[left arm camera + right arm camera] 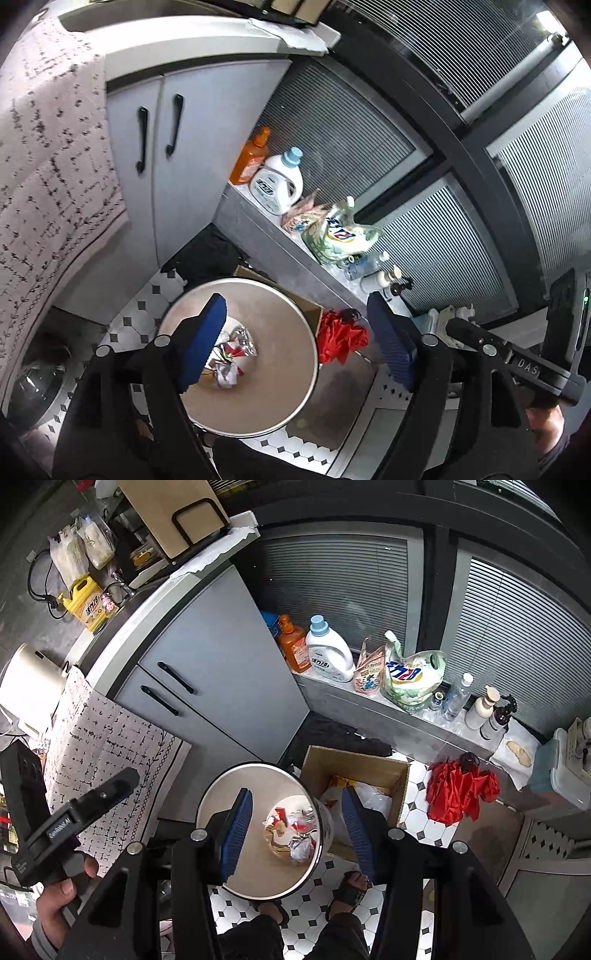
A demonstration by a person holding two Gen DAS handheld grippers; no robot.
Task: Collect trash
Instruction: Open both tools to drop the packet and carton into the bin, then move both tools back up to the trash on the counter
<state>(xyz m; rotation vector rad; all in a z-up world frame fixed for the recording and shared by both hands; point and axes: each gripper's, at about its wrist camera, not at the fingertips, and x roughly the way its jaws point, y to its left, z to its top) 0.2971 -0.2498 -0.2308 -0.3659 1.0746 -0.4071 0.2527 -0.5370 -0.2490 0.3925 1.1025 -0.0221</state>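
Observation:
A round metal trash bin (280,391) stands on the tiled floor, and it also shows in the right wrist view (258,871). Crumpled wrappers and paper (227,363) lie at its bottom; they show in the right wrist view (295,834) too. My left gripper (299,343) hangs open and empty above the bin, blue pads wide apart. My right gripper (297,834) is also open and empty above the bin's mouth. The other gripper's handle (66,827) shows at left in the right wrist view, held in a hand.
A cardboard box (369,768) with bags stands behind the bin. A red umbrella (458,794) lies on the floor. Detergent bottles (328,653) and pouches line a low ledge. Grey cabinet doors (207,672) and a patterned towel (107,749) are at left. Feet in sandals (351,890) stand below.

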